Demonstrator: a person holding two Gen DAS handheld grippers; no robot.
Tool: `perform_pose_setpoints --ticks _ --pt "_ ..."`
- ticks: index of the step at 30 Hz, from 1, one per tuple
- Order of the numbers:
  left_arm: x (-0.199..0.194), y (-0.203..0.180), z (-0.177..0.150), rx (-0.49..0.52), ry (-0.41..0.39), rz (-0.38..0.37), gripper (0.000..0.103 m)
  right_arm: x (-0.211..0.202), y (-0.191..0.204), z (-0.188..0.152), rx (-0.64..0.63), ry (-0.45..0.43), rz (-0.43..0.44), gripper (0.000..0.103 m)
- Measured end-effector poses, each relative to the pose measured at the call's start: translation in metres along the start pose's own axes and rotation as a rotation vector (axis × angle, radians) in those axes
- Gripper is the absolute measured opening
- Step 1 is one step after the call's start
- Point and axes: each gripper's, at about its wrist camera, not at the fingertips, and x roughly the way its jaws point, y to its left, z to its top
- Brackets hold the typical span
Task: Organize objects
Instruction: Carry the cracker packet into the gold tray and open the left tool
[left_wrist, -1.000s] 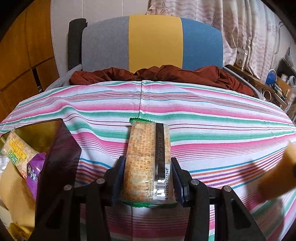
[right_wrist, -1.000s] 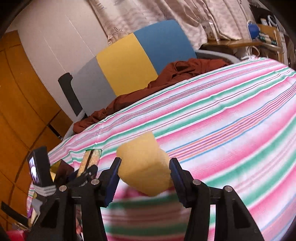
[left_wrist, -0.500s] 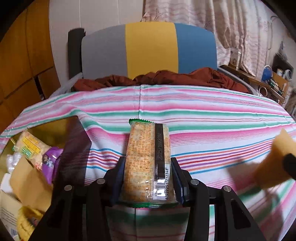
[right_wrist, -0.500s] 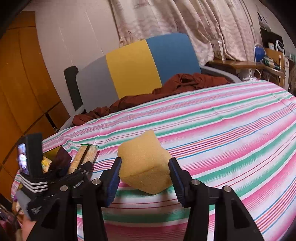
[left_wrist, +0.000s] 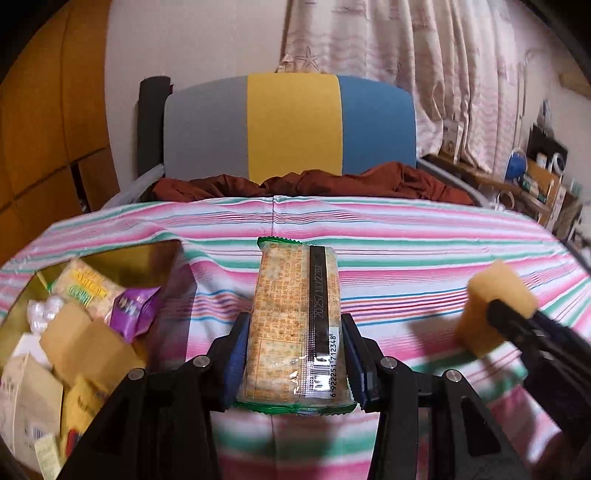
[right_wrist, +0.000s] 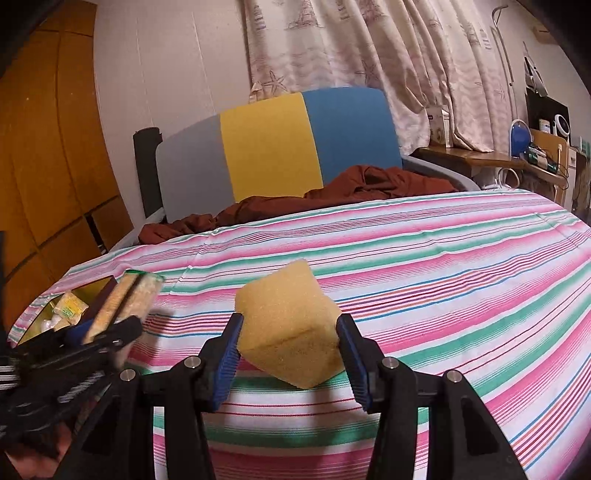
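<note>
The left gripper (left_wrist: 293, 363) pinches a cracker pack (left_wrist: 295, 325) across its width near the barcode end, pads pressed flat on both long sides, so that most of the pack juts forward, clear of the striped cloth (left_wrist: 406, 236). The pack is probably light, and its clear film looks slick; the crackers inside would be brittle, so a hard squeeze could snap them. A hold on the long sides, as here, spreads the load better than one on the crimped ends, which would fold.

The right gripper (right_wrist: 288, 350) clamps a yellow sponge (right_wrist: 286, 325) between its blue pads, one corner hanging below the jaws. The sponge is soft, very light and rough, unlikely to slip, though it gives under pressure; a grip through its middle suits it and nothing in it can break.

To the left of the pack stands an open box (left_wrist: 162, 254) already holding packets and cartons, near the cloth's left edge. It looks a likely place for both things, though the frames do not settle that
</note>
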Motion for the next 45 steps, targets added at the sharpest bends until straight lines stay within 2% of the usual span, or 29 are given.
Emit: perform_pose_setpoints --ticks 11,18,25,31,34,35,40,45 --pt "-0.062 0.028 -0.005 -0.109 -0.029 -0.092 0.047 0.000 0.003 -0.003 -0.012 0.000 -0.009 0.051" --pt "-0.089 0.076 -0.005 -0.175 -0.048 -0.046 0.047 -0.001 0.010 -0.003 -0.039 0.002 -0.028 0.051" --pt "-0.095 0.139 -0.015 -0.281 0.002 0.035 0.047 0.001 0.014 -0.003 -0.062 0.010 -0.045 0.051" --pt "-0.084 0.176 -0.024 -0.324 0.086 0.044 0.047 0.001 0.017 0.001 -0.077 0.029 -0.052 0.051" --pt "-0.084 0.184 -0.027 -0.328 0.097 0.036 0.048 -0.004 0.020 0.006 -0.065 0.027 -0.045 0.051" --pt "-0.083 0.184 -0.027 -0.322 0.100 0.036 0.049 -0.008 0.022 0.009 -0.052 0.021 -0.034 0.051" --pt "-0.091 0.179 -0.027 -0.307 0.082 0.009 0.070 -0.022 0.042 0.019 -0.026 0.001 0.048 0.051" --pt "-0.102 0.173 -0.032 -0.283 0.065 0.004 0.081 -0.027 0.077 0.023 -0.046 0.019 0.158 0.051"
